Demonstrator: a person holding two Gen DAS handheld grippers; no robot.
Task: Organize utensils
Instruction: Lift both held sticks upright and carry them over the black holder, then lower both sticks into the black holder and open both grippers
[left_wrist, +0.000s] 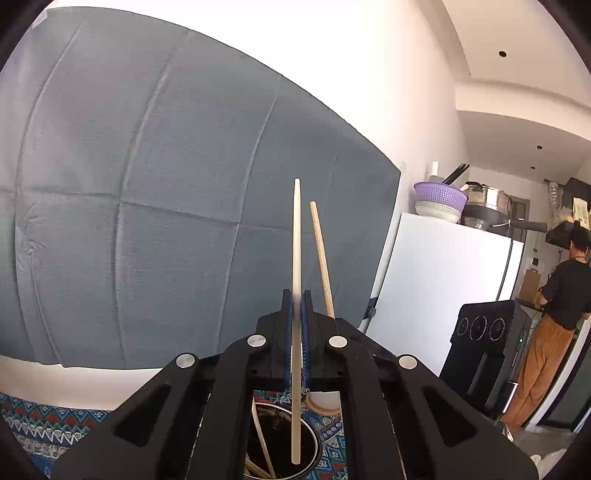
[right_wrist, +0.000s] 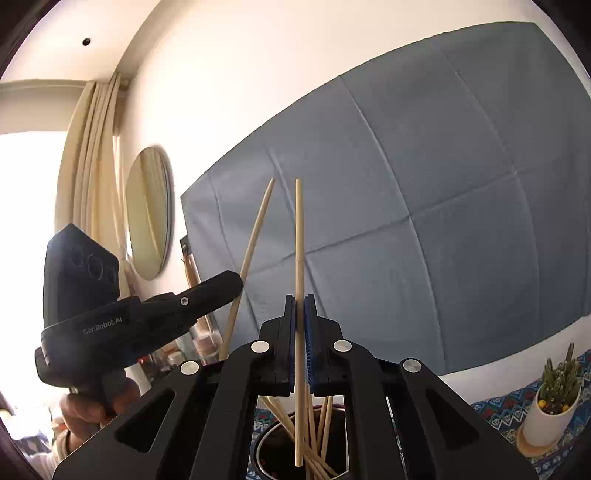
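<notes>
Pale wooden chopsticks (left_wrist: 296, 258) (right_wrist: 299, 258), one clenched upright in each black two-finger gripper (left_wrist: 296, 299) (right_wrist: 299, 302) above the round steel holder (right_wrist: 266, 443), should lower plumb before release

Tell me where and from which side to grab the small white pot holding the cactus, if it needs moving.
Grip the small white pot across its smooth round wall, below the rim. Come in level from the side facing the right gripper, jaws spread around it. The cactus stands spiny above the rim, so a reach from above looks unwise. Both grippers are currently shut on a bamboo chopstick each.
</notes>
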